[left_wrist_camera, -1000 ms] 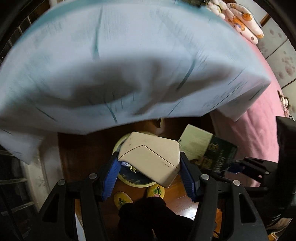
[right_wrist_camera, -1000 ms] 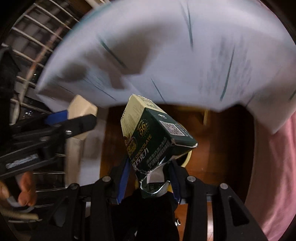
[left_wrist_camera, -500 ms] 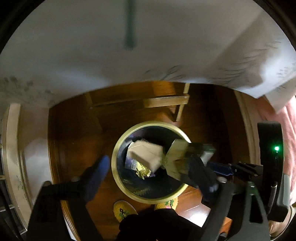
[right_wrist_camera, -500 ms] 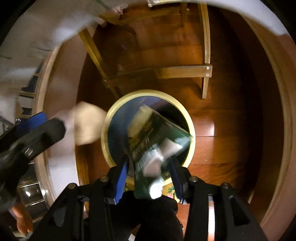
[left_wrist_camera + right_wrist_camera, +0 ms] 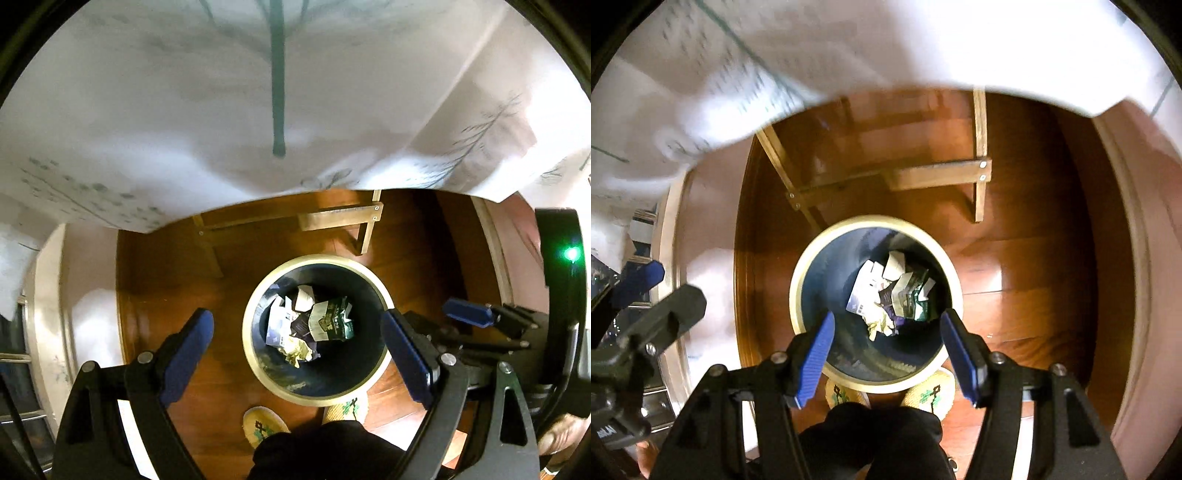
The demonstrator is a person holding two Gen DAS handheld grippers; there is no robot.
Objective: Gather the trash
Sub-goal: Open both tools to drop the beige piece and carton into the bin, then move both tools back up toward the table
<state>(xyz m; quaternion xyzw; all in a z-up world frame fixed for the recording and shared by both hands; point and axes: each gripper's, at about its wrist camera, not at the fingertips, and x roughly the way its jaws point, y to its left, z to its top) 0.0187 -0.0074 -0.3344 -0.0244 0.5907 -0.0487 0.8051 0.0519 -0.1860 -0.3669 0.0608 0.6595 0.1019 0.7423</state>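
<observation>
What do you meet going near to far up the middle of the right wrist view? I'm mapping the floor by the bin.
Slippers → trash bin with discarded packaging inside → wooden table frame → white patterned cloth.

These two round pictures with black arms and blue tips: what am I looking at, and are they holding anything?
Each picture comes from a wide-angle camera mounted on a hand-held tool, looking forward along its two fingers. A person carries one tool in each hand; there is no robot arm. The black arms with blue pads are the tongs: the left tongs in one view, the right tongs in the other. Both point down at a round bin with a pale rim, standing on a wooden floor. Both tongs have just been opening, and nothing is between their pads now. The green carton and other crumpled wrappers lie at the bottom of the bin. The white patterned cloth hangs along the top. The person's slippers show just below the bin.
</observation>
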